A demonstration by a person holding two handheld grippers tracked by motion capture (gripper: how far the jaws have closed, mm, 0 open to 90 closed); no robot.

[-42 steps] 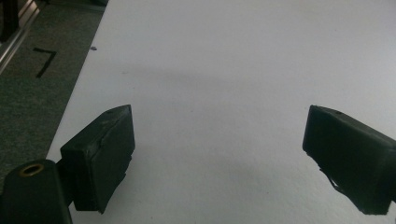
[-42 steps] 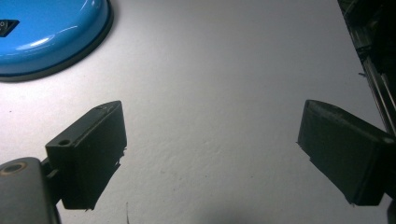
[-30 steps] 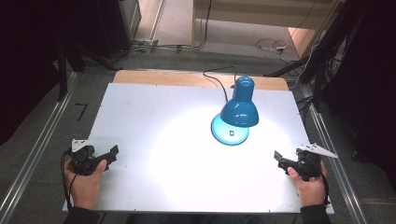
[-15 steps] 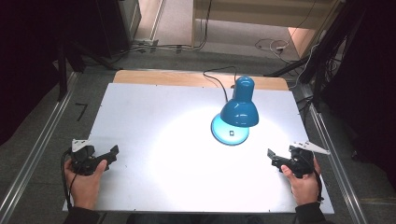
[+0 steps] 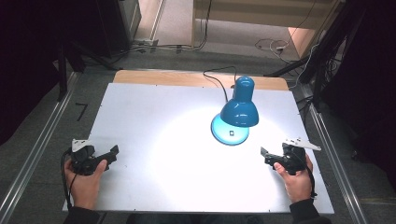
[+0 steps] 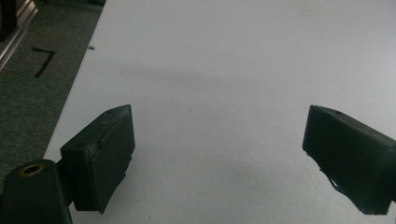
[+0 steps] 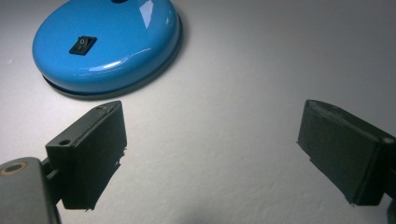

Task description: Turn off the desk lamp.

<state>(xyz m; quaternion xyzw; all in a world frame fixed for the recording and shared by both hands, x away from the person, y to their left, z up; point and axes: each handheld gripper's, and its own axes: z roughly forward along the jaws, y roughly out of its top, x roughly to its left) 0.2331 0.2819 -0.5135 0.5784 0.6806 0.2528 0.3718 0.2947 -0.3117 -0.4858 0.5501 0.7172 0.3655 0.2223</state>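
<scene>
A glossy blue lamp [image 5: 236,114] stands on the right half of a white table [image 5: 154,116], toward its far edge. Its round, domed base [image 7: 109,42] is smooth enamelled metal with a small black rocker switch [image 7: 83,44] set in the top. A bell-shaped shade [image 5: 240,111] leans forward over the base and throws a bright round pool of light onto the table in front of it. A thin black cord [image 5: 219,79] runs from the lamp back over the far edge.

The right gripper [image 5: 267,156] is near the table's right front corner, just short of the base, held in a hand [image 5: 295,179]. Its two blocky, matt black jaws stand wide apart with nothing between them (bare table shows in the gap), and the base lies just beyond its left jaw, not touching.

The left gripper [image 5: 111,154] is near the left front corner, well apart from the lamp, held in the other hand [image 5: 84,182]. Its jaws are likewise spread wide and hold nothing.

The table top is flat, matt and smooth, with wide open room between the grippers and across its left half. A strip of bare wood [image 5: 196,78] edges the far side. Metal rails [image 5: 37,154] run along the left and right sides. Around it lies grey carpet [image 5: 177,51], with loose cables [image 5: 271,45] on the floor beyond, and the room is dark at both sides.
</scene>
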